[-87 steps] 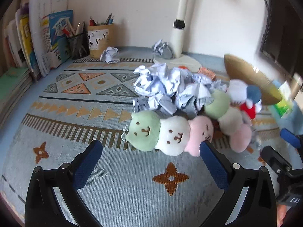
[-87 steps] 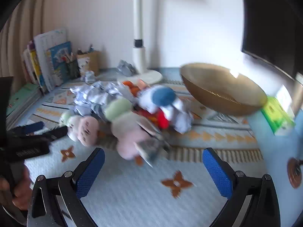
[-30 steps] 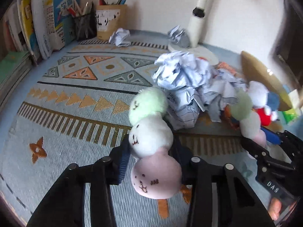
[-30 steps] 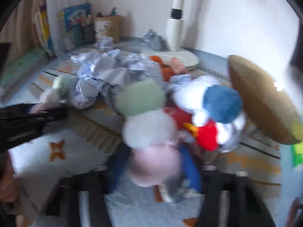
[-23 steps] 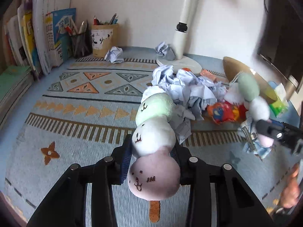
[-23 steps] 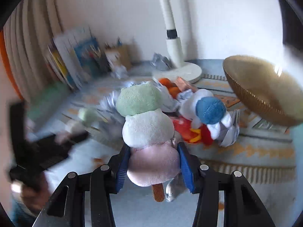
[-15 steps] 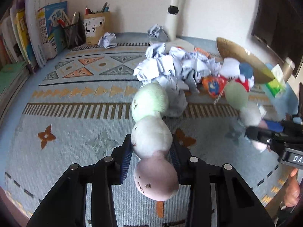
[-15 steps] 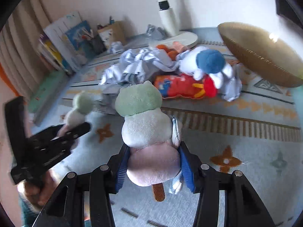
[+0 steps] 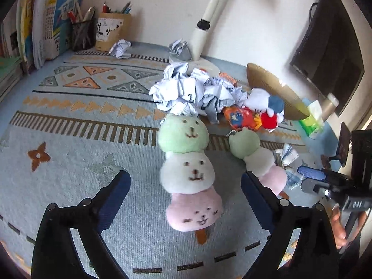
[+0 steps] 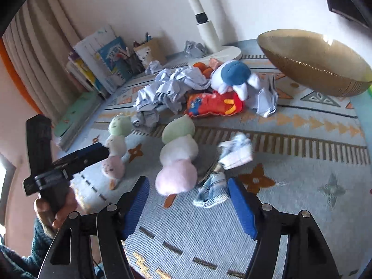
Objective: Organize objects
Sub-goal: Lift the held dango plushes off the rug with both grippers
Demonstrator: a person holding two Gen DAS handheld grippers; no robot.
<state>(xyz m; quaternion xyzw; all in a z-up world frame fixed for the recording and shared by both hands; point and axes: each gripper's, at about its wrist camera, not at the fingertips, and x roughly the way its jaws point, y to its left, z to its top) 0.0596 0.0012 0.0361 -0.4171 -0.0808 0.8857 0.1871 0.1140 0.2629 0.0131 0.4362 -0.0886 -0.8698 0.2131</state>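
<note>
Two three-ball plush skewers, each green, white and pink, are on the patterned rug (image 9: 69, 167). The first plush skewer (image 9: 188, 174) lies face up between the fingers of my left gripper (image 9: 184, 176). Those jaws are opening and the pads stand clear of it. The second plush skewer (image 10: 177, 158) is between the fingers of my right gripper (image 10: 187, 183). Its jaws are opening too, with neither pad on it. A blurred checked tag (image 10: 234, 153) hangs beside it. The two skewers are side by side, about a hand's width apart.
Behind the skewers lie a pile of crumpled paper (image 9: 195, 93), a red toy (image 10: 214, 104) and a white and blue plush (image 10: 234, 74). A gold bowl (image 10: 313, 58) stands at the right. A lamp base, pen holders (image 9: 111, 32) and books line the back wall.
Both grippers were shut on their skewers a moment ago and have let go. The jaws now stand wide, and the skewers rest on the rug in front of the pile.
</note>
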